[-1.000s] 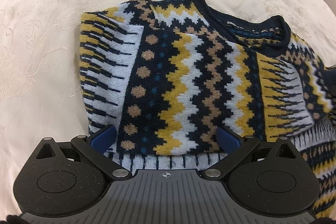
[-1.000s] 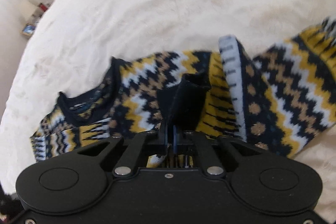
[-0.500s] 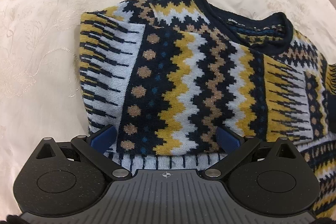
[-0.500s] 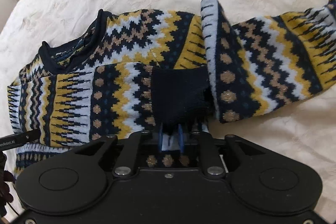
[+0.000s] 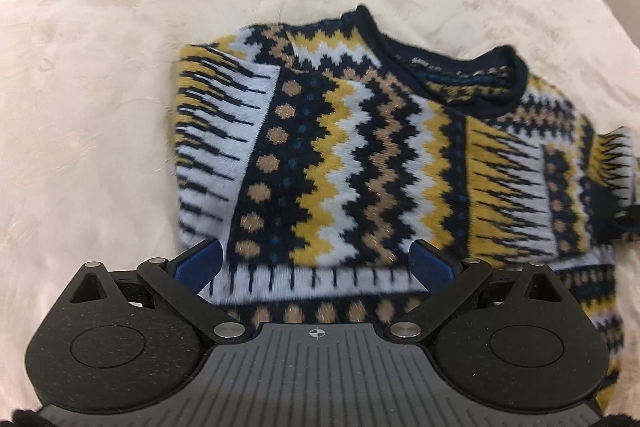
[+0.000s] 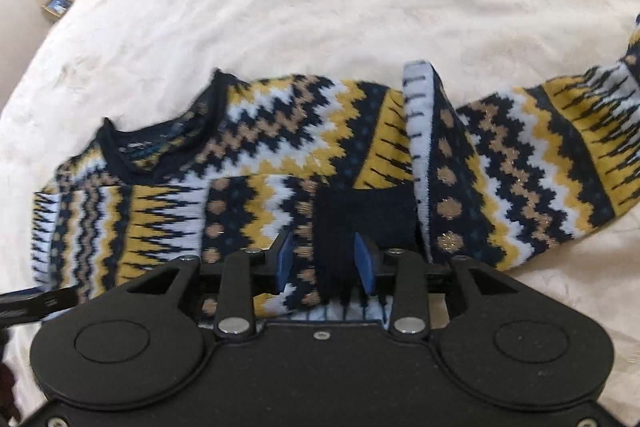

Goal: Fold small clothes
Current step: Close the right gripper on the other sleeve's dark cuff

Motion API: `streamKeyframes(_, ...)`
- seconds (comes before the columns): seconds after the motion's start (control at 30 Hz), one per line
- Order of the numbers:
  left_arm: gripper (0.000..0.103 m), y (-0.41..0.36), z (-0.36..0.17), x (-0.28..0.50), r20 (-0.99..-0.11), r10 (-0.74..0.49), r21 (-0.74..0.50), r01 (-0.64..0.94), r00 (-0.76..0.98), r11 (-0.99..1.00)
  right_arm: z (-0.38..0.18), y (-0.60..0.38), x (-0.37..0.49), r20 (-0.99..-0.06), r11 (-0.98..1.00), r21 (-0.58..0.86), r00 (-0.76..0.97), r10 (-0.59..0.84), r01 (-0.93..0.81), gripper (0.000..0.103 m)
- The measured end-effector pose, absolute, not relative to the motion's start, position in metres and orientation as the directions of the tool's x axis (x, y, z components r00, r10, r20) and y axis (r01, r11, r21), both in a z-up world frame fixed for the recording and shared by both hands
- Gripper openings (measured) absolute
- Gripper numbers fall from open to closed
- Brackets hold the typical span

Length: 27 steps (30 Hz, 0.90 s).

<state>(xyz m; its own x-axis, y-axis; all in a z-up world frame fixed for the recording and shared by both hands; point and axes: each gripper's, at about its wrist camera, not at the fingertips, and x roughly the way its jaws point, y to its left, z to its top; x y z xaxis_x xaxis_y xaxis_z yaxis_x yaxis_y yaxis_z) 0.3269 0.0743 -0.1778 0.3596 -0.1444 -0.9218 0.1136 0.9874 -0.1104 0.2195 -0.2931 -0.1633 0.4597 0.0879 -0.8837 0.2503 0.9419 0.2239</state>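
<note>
My right gripper (image 6: 325,263) just spread its jaws, dropping the dark navy sleeve cuff (image 6: 362,217) across the zigzag-patterned knit sweater (image 5: 360,167) on the cream bedspread (image 5: 120,67). Sleeve fold's done; left gripper (image 5: 316,261) hovers wide open.

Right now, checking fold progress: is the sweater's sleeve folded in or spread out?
Folded in. The sleeve's navy cuff lies across the sweater body, between the right gripper fingers, which stand parted.

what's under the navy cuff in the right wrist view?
The navy cuff lies on the patterned sweater front, between the open right gripper fingers. The knit directly beneath it is covered. The bedspread lies under the sweater.
</note>
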Motion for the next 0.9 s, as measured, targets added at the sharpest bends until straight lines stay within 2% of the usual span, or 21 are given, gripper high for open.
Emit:
streamKeyframes(0.13, 0.101, 0.075, -0.158, 0.310, -0.910, -0.152, -0.125, 0.094, 0.386, 0.988, -0.180, -0.298, 0.222, -0.898, 0.929, 0.255, 0.422, 0.124, 0.269, 0.045)
streamKeyframes(0.37, 0.101, 0.070, -0.127, 0.283, -0.901, -0.167, -0.153, 0.067, 0.402, 0.986, -0.149, -0.314, 0.200, -0.862, 0.926, 0.301, 0.480, 0.162, 0.229, 0.046)
streamKeyframes(0.47, 0.101, 0.064, -0.120, 0.274, -0.900, -0.184, -0.178, 0.054, 0.395, 0.983, -0.133, -0.339, 0.183, -0.846, 0.918, 0.305, 0.514, 0.140, 0.253, 0.051)
streamKeyframes(0.9, 0.101, 0.021, -0.107, 0.234, -0.894, -0.203, -0.211, 0.023, 0.400, 0.977, -0.113, -0.474, 0.155, -0.848, 0.886, 0.207, 0.528, -0.049, 0.415, 0.052)
